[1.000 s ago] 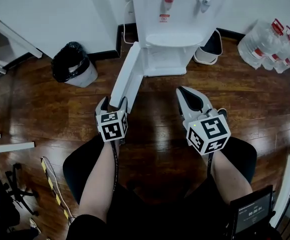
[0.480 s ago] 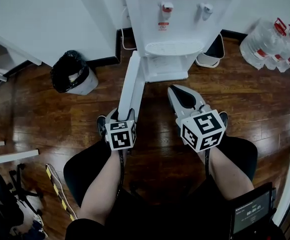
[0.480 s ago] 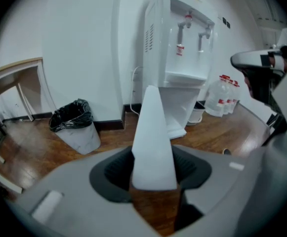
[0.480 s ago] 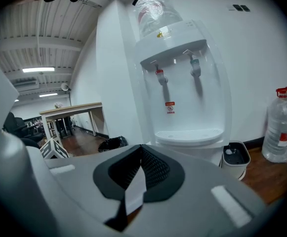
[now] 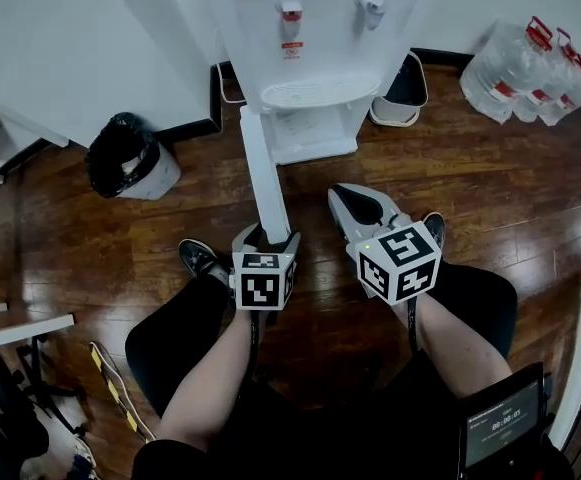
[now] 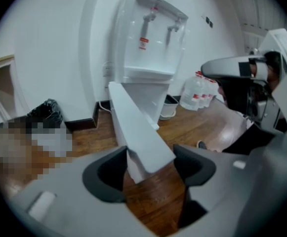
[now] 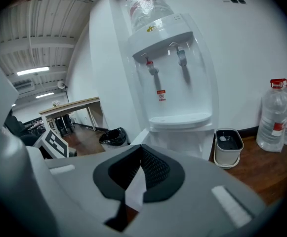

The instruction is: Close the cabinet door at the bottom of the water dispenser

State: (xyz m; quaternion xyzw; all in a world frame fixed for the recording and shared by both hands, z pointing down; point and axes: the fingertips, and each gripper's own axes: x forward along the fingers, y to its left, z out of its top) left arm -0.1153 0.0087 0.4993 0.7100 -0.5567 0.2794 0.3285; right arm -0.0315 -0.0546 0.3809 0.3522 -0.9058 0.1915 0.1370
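White cabinet door point(image 5: 263, 173) stands swung out from the water dispenser point(image 5: 310, 38) at twelve o'clock, pointing toward six. Its free edge sits between the left gripper's point(image 5: 267, 234) jaws, which have just been opening and are spread wide, not clamping it. At its three o'clock, the right gripper point(image 5: 342, 194) is closed and empty.

L gripper point(image 5: 267, 236) fingers point(image 6: 103, 177) just opened wide, straddling door edge point(image 5: 263, 173); R gripper point(image 5: 348, 198) closed.
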